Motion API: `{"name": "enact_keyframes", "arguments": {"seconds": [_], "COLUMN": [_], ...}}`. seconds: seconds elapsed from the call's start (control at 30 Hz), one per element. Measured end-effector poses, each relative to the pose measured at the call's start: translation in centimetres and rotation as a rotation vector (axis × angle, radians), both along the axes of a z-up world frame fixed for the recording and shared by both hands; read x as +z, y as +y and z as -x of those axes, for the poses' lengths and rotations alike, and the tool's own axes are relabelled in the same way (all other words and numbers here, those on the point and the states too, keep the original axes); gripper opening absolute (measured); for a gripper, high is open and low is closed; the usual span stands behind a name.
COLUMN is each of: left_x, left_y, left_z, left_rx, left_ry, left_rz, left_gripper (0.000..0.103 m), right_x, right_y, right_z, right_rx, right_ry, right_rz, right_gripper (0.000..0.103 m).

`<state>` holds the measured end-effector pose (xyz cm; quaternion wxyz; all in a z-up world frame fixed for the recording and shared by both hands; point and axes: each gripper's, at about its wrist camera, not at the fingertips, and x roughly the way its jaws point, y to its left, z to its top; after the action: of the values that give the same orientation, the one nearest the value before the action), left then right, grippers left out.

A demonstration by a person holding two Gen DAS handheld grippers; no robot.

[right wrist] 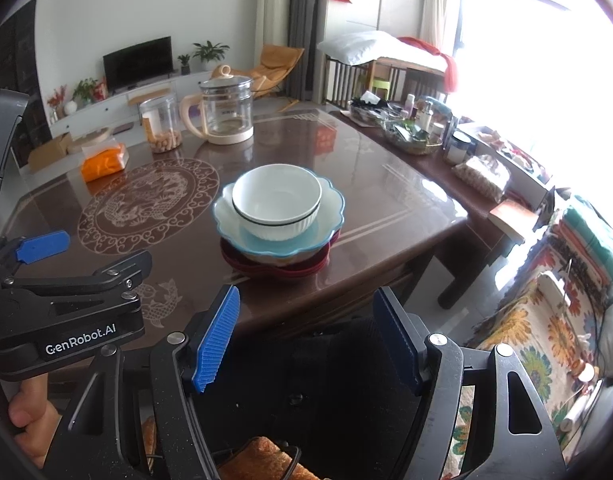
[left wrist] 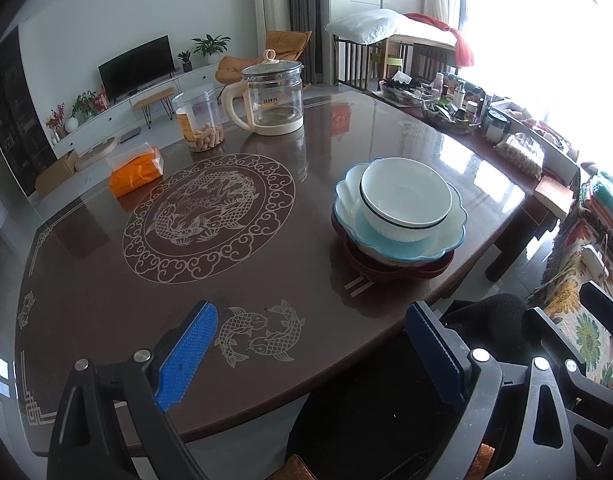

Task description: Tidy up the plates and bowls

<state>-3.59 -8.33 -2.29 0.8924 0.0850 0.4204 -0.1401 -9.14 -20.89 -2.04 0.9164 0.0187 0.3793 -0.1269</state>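
A white bowl point(right wrist: 276, 204) sits inside a scalloped blue-rimmed bowl point(right wrist: 330, 204), and both rest on dark red plates point(right wrist: 274, 270) near the front edge of the brown worktop point(right wrist: 386, 200). The right gripper point(right wrist: 306, 332) hangs short of that edge, its blue pads point(right wrist: 218, 336) spread wide with nothing between them. The left gripper point(left wrist: 310, 356) is likewise spread and empty, above the fish pattern point(left wrist: 262, 332). A glass kettle point(left wrist: 272, 96), a snack jar point(left wrist: 198, 118) and an orange packet point(left wrist: 136, 174) stand at the far side.

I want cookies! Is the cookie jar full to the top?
No, the jar only holds a low layer of snacks at its bottom.
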Motion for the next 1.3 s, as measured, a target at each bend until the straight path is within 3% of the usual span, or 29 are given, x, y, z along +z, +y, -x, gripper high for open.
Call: {"name": "enact_keyframes", "arguments": {"seconds": [0.37,0.73,1.3], "left_x": [-0.1,0.7,0.2], "left_y": [-0.8,-1.2,-0.9], "left_z": [0.0,-0.4,-1.4], "left_rx": [-0.034,-0.027,-0.037], "left_ry": [0.006,-0.046,0.003], "left_rz": [-0.011,-0.027,0.016], "left_gripper": [0.095,0.095,0.095], "right_x": [-0.1,-0.2,0.4], "right_y": [-0.6,-2.3,-1.3], "right_z": [0.0,-0.4,-1.2], "right_rx": [-0.032,-0.067,-0.069], "right_ry": [-0.011,-0.015,-0.026], "right_rz": [0.015,-0.047,0.011], "right_gripper": [0.074,0.074,0.074]}}
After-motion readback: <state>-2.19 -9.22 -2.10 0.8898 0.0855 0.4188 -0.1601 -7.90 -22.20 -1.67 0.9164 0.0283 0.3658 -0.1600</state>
